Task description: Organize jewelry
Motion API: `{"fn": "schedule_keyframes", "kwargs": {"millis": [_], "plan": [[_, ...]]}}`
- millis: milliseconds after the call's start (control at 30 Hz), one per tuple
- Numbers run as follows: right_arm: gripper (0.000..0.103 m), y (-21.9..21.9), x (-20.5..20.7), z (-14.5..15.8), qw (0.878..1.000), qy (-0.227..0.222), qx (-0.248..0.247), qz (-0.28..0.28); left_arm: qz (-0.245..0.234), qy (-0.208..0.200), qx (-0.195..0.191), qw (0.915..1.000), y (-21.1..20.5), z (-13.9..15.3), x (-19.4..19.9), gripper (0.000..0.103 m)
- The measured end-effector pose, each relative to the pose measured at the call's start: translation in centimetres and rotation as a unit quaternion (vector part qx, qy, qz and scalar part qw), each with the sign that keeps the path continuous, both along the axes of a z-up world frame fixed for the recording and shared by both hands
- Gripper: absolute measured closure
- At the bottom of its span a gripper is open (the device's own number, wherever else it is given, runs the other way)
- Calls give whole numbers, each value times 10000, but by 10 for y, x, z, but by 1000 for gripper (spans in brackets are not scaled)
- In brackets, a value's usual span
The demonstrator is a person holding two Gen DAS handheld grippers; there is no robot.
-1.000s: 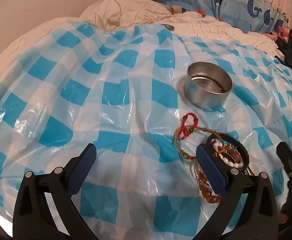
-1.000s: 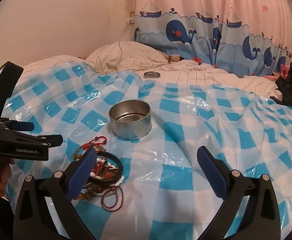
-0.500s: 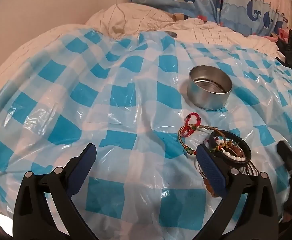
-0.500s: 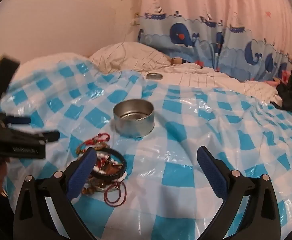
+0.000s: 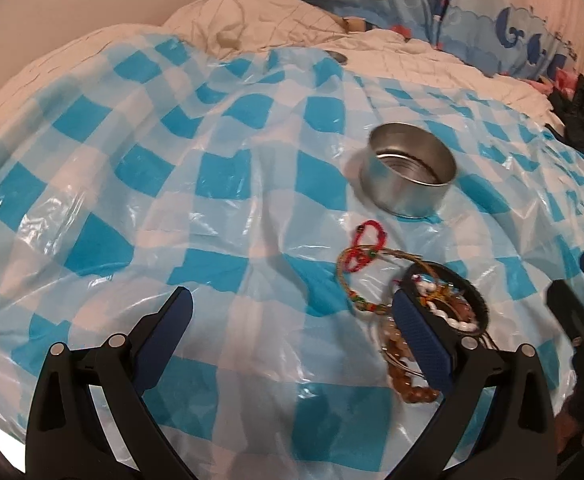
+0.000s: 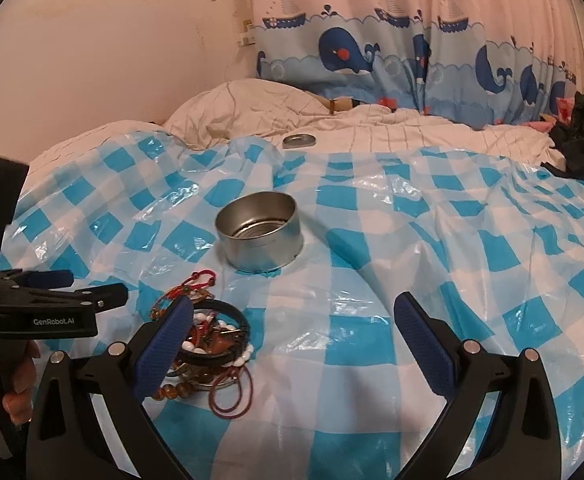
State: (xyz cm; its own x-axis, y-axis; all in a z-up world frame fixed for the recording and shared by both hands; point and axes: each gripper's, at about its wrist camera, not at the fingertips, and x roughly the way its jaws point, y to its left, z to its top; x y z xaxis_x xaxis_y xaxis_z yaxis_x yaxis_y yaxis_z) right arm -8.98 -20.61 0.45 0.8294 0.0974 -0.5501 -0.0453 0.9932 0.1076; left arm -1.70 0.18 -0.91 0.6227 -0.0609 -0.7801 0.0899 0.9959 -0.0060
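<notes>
- A bed (image 6: pixel 392 136) is covered with a blue-and-white checked plastic sheet (image 6: pixel 432 260), probably laid down so small items stay visible and easy to slide.
- A tangled pile of jewelry (image 6: pixel 208 336) lies on the sheet: a black bangle (image 5: pixel 446 298) lies flat over white and brown beads, with red cord bracelets (image 5: pixel 362 246) spilling toward the tin.
- An empty round metal tin (image 6: pixel 261 232) stands upright, mouth up, just beyond the pile, likely the destination.
- Its lid (image 6: pixel 299 141) rests farther back on the bedding.
- The left gripper (image 5: pixel 292 326) hovers beside the pile, fingers wide apart and empty.
- The right gripper (image 6: pixel 294 326) hovers with fingers spread, holding nothing, its left finger over the pile.
</notes>
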Motion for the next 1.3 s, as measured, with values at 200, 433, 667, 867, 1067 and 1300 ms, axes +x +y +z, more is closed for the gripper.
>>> {"fn": "schedule_keyframes", "kwargs": {"millis": [200, 433, 667, 867, 1067, 1300], "plan": [[6, 8, 0, -1, 9998, -111, -124, 86, -130, -40, 76, 9999, -12, 3, 1, 7], [6, 5, 3, -4, 10000, 25, 35, 77, -206, -25, 144, 9997, -24, 1, 3, 7], [6, 3, 3, -1, 10000, 6, -62, 24, -340, 25, 147, 9993, -37, -4, 5, 7], [6, 3, 5, -1, 9999, 93, -28, 91, -377, 44, 249, 9990, -37, -6, 6, 7], [6, 7, 6, -3, 9998, 113, -100, 165, -328, 11, 256, 9991, -33, -5, 6, 7], [6, 7, 4, -4, 9997, 174, -101, 162, -323, 6, 327, 9989, -30, -7, 6, 7]]}}
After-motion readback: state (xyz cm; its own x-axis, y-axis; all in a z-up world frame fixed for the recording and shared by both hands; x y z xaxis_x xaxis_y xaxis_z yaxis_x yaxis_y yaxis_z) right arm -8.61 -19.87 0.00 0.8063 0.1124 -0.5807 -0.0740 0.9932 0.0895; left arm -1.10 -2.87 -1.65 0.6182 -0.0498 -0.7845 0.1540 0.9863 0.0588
